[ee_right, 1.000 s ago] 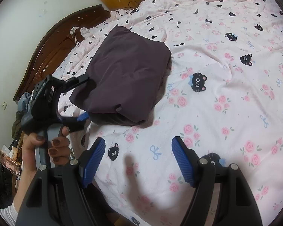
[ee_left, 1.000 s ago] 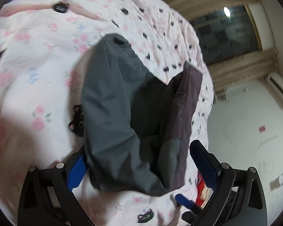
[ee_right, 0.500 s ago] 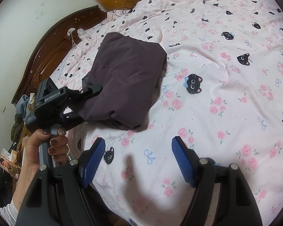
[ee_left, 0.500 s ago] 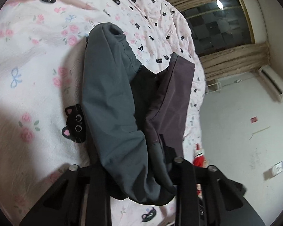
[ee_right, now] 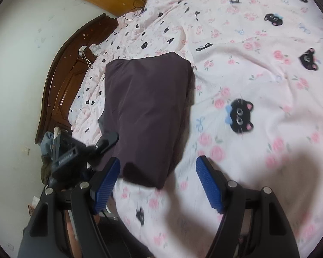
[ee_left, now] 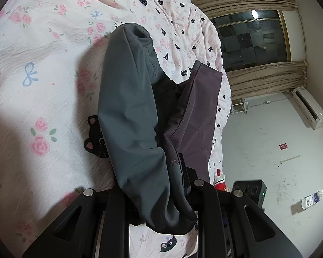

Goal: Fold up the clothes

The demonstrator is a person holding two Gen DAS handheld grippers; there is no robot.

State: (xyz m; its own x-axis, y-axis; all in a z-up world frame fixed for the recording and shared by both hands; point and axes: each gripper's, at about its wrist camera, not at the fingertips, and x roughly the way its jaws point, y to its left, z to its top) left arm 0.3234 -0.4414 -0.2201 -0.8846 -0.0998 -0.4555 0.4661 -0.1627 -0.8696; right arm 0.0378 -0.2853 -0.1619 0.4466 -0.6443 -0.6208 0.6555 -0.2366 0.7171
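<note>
On the left of the left wrist view spreads the pale pink bedspread printed with roses, blue bows and black cat faces (ee_left: 43, 81), wrinkled and shadowed toward the lower left corner. Over the middle of it lies the folded garment of grey and dark plum woven cloth (ee_left: 131, 116), its grey sleeve-like fold running from the upper centre down to the bottom, its plum panel beside it on the right. The near end of that garment bunches between the black arms of the left gripper (ee_left: 161, 195), whose jaws are closing with the cloth pinched between them; the pads themselves are hidden under the fabric. Further right hang beige ribbed curtains (ee_left: 264, 75) around a dark window (ee_left: 254, 38), with a white air conditioner unit (ee_left: 310, 109) on the wall and a bare pale floor below

In the right wrist view, the far left shows a white wall and a curved dark wooden headboard (ee_right: 60, 79). Just right of it the left gripper (ee_right: 106, 143) reaches in from the lower left and meets the near left corner of the garment (ee_right: 148, 116), which lies flat as a plum rectangle on the bedspread (ee_right: 258, 68). Below it the right gripper (ee_right: 158, 182) hovers with its blue ribbed pads (ee_right: 208, 182) spread wide, nothing clamped, the garment's near edge lying in front of the left-hand pad
</note>
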